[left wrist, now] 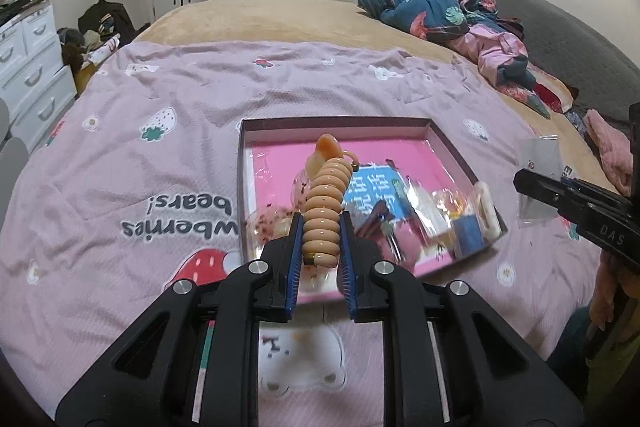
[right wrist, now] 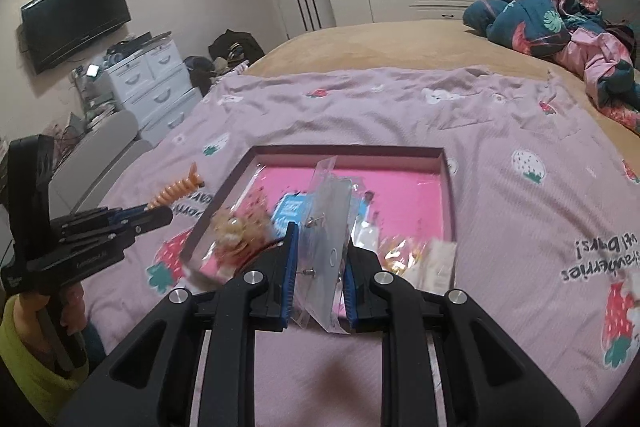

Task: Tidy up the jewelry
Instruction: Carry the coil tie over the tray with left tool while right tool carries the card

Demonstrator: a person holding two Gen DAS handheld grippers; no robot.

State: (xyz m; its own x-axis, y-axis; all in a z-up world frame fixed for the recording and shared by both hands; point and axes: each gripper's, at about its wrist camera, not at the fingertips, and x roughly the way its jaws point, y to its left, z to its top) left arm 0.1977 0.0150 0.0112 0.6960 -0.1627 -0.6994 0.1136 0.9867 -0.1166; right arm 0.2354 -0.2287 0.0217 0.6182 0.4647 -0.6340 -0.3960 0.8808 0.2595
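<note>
My left gripper [left wrist: 320, 223] is shut on an orange spiral hair tie [left wrist: 325, 203], held just above the near edge of a shallow box [left wrist: 340, 125] with a pink floor on the bed. The hair tie also shows in the right wrist view [right wrist: 176, 191], in the left gripper [right wrist: 158, 214]. My right gripper [right wrist: 320, 231] is shut on a clear plastic earring packet [right wrist: 326, 251], held over the box's [right wrist: 348, 151] near edge. In the left wrist view the right gripper [left wrist: 524, 183] holds that packet [left wrist: 538, 183] right of the box. Several small packets [left wrist: 440, 211] of jewelry lie in the box.
The box rests on a lilac strawberry-print sheet [left wrist: 160, 163] over a tan bed. Crumpled blue and pink bedding [left wrist: 448, 7] lies at the far right. White drawers [right wrist: 156, 83] and a wall TV [right wrist: 72, 15] stand left of the bed.
</note>
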